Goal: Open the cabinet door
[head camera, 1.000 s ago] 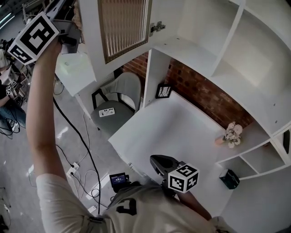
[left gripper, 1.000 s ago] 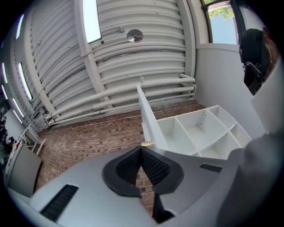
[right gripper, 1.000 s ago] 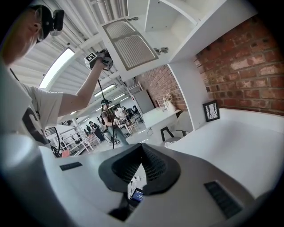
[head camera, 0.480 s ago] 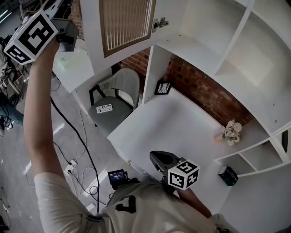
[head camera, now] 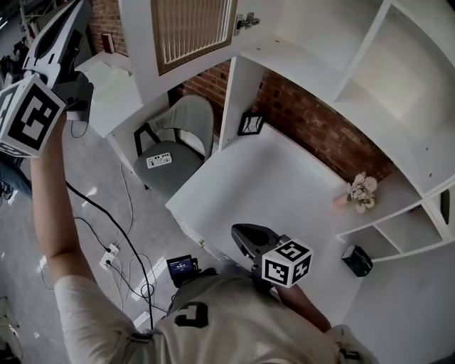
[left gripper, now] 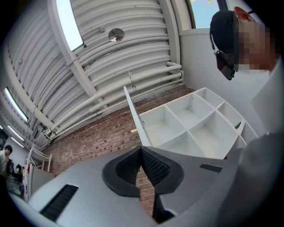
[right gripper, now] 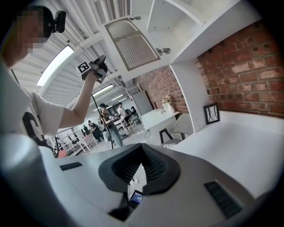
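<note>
Cabinet door (head camera: 192, 32) open, left claw (head camera: 67, 25) beside, apart

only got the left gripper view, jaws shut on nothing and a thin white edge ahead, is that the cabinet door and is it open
Observer: Yes. The head view shows the slatted cabinet door swung out from the cabinet, with its hinge exposed.
Operator: am i touching it
Observer: No. The left gripper is raised off to the door's left, clear of it.
Operator: where's the right one
Observer: The right gripper is low by the near edge of the white desk, jaws shut and empty.
</note>
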